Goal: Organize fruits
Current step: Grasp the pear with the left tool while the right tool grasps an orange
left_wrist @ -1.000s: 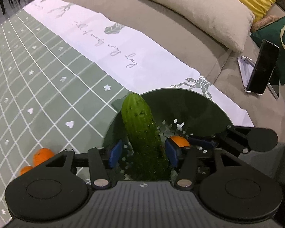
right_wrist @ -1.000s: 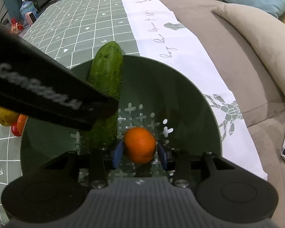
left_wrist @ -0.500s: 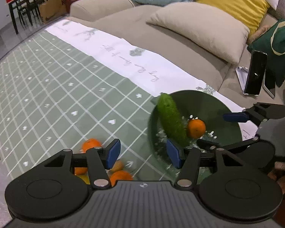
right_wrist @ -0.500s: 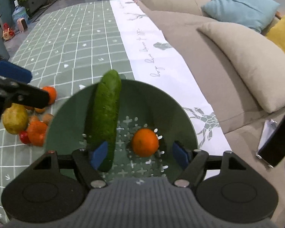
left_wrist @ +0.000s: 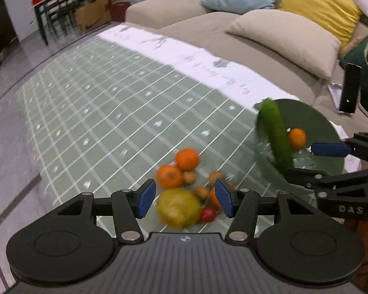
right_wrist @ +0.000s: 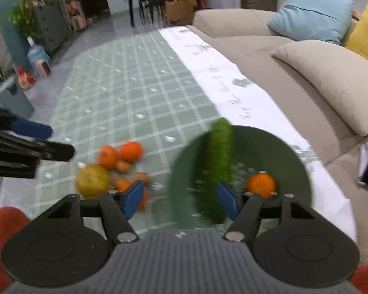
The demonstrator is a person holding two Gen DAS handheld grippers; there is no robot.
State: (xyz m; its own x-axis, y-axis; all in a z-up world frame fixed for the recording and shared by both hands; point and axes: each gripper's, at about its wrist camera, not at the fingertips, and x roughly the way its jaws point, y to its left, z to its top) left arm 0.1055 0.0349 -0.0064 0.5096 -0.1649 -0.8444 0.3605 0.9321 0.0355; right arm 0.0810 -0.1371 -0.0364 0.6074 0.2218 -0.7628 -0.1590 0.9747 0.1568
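Observation:
A dark green perforated bowl (left_wrist: pixel 314 122) (right_wrist: pixel 269 147) holds a cucumber (left_wrist: pixel 276 134) (right_wrist: pixel 220 156) leaning on its rim and one orange (left_wrist: pixel 297 137) (right_wrist: pixel 261 185). Left of the bowl lies a loose pile: two oranges (left_wrist: pixel 187 159) (right_wrist: pixel 131 151), a yellow-green fruit (left_wrist: pixel 179 207) (right_wrist: pixel 92 180), a small red fruit (left_wrist: pixel 207 214) and brownish pieces. My left gripper (left_wrist: pixel 186 199) (right_wrist: pixel 46 139) hovers open above this pile, holding nothing. My right gripper (right_wrist: pixel 181 201) (left_wrist: pixel 316 163) is raised above the bowl's left edge, its jaws closing with nothing between them.
The fruit and bowl sit on a green grid tablecloth (left_wrist: pixel 110 112) with a white border. A beige sofa (right_wrist: pixel 269 73) with cushions runs along the right. A phone on a stand (left_wrist: pixel 350 89) stands on the sofa seat near the bowl.
Both grippers let go and lifted back out of the bowl, leaving the cucumber and the orange inside. The left one swung left over the fruit pile.

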